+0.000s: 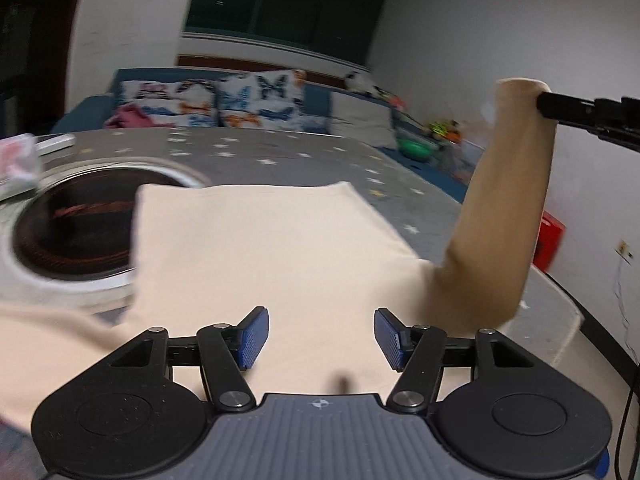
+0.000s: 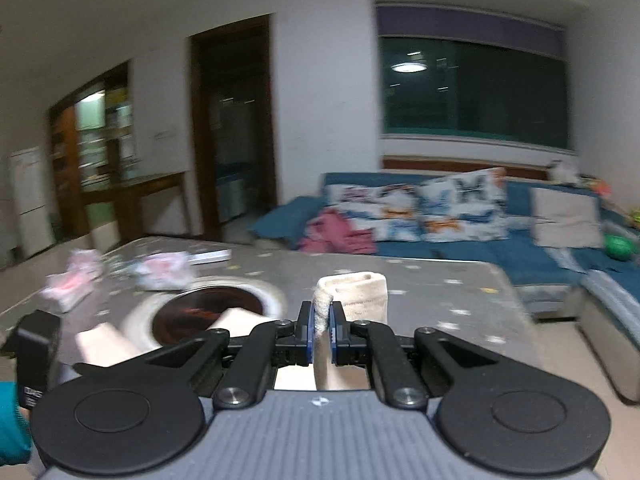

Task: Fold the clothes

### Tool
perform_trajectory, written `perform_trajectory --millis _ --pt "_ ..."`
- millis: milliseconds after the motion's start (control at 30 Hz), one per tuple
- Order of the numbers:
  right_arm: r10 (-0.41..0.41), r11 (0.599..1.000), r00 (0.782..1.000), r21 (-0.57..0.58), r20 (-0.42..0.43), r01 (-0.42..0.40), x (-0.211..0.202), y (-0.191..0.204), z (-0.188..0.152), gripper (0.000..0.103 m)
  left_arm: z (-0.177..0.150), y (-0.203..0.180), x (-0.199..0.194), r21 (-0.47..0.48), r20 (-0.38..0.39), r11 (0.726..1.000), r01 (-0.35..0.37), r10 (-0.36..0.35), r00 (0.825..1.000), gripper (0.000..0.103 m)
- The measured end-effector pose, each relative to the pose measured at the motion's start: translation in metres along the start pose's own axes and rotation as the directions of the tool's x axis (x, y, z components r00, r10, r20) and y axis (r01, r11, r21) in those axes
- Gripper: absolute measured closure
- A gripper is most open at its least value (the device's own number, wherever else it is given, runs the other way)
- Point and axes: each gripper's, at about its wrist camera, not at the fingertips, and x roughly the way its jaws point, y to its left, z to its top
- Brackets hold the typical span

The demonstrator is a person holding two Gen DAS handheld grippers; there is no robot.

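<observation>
The right gripper [image 2: 320,330] pinches the cream garment's sleeve [image 1: 504,208] up at two o'clock to fold it over the desk [image 1: 280,152], while the left gripper [image 1: 320,336] hovers half open, empty.

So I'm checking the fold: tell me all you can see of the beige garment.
The beige garment looks like soft, plain knit. Its body lies flat on the grey star-patterned table, partly over a round recess. One sleeve is lifted, its cuff pinched in the right hand-held gripper. The left hand-held gripper is open above it.

One garment [image 1: 272,248], two grippers
</observation>
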Motion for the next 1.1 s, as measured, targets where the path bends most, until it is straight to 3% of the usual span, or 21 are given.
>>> perform_trajectory --millis 200,467,700,933,1033,1100 --pt "0.148 0.983 0.985 -0.092 -0.092 -0.156 0.053 0.057 0.003 0.096 -0.014 0.024 -0.022 -0.058 0.022 0.997 -0.058 0.059 0.998 0.039" --pt "0.242 0.955 0.944 -0.119 -0.225 -0.273 0.093 0.101 -0.024 0.093 -0.026 0.037 -0.035 -0.093 0.021 0.991 -0.096 0.098 0.995 0.038" --pt "0.152 0.97 0.951 -0.146 -0.269 -0.196 0.079 0.071 -0.038 0.09 -0.024 0.038 -0.042 -0.074 0.041 0.99 -0.12 0.123 0.992 0.038" --pt "0.041 0.99 0.912 -0.109 -0.409 -0.093 0.069 0.027 -0.092 0.09 -0.008 0.03 -0.058 -0.028 0.121 0.991 -0.134 0.136 0.983 0.038" --pt "0.018 0.992 0.893 -0.106 -0.449 -0.073 0.07 0.017 -0.109 0.09 -0.005 0.029 -0.056 -0.02 0.11 0.991 -0.131 0.132 0.985 0.038" --pt "0.014 0.992 0.897 -0.108 -0.443 -0.069 0.07 0.014 -0.108 0.089 -0.007 0.027 -0.05 -0.004 0.086 0.99 -0.138 0.138 0.987 0.039"
